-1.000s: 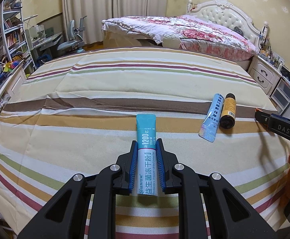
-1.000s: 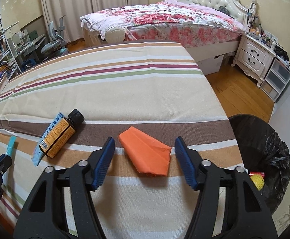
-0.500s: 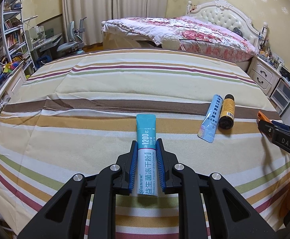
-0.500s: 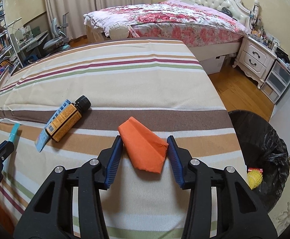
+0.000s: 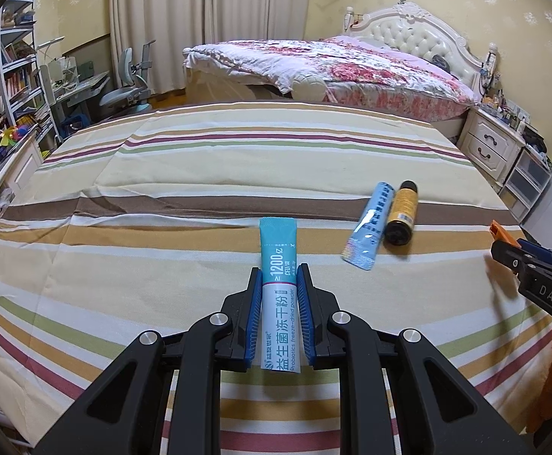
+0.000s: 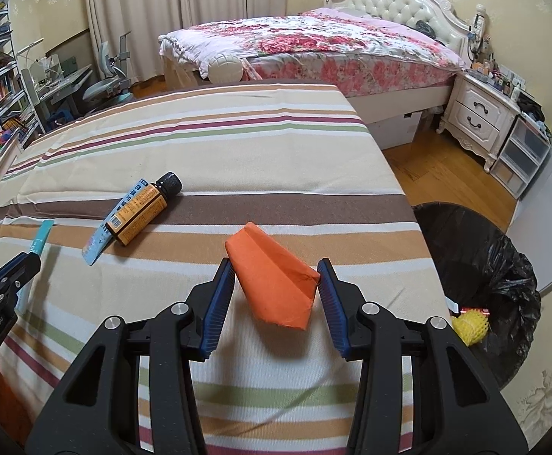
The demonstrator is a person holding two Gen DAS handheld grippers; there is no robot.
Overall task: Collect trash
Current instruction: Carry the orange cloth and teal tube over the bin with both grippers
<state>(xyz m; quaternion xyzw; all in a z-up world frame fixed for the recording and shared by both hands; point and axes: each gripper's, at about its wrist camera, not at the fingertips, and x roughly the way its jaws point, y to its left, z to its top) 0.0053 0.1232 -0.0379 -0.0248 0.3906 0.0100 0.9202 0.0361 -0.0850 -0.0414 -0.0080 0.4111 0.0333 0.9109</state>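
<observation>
While the left gripper (image 5: 278, 295) clamps the sachet (image 5: 278, 295), we keep the right gripper (image 6: 276, 288) pinching the orange paper (image 6: 276, 284) squarely between its fingers, then carry it rightward to the bin (image 6: 484, 265).

The teal sachet (image 5: 278, 299) reads "≥1200亿", "益生菌冻干粉" and "Probiotics freeze-dried powder". The right claw (image 5: 518, 252) shows "DAS"; the left claw (image 6: 29, 259) shows "GenRobot.AI".

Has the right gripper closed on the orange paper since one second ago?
Yes. The right gripper was wide around the orange folded paper; now its fingers touch both sides, lifted above the striped sheet.
</observation>
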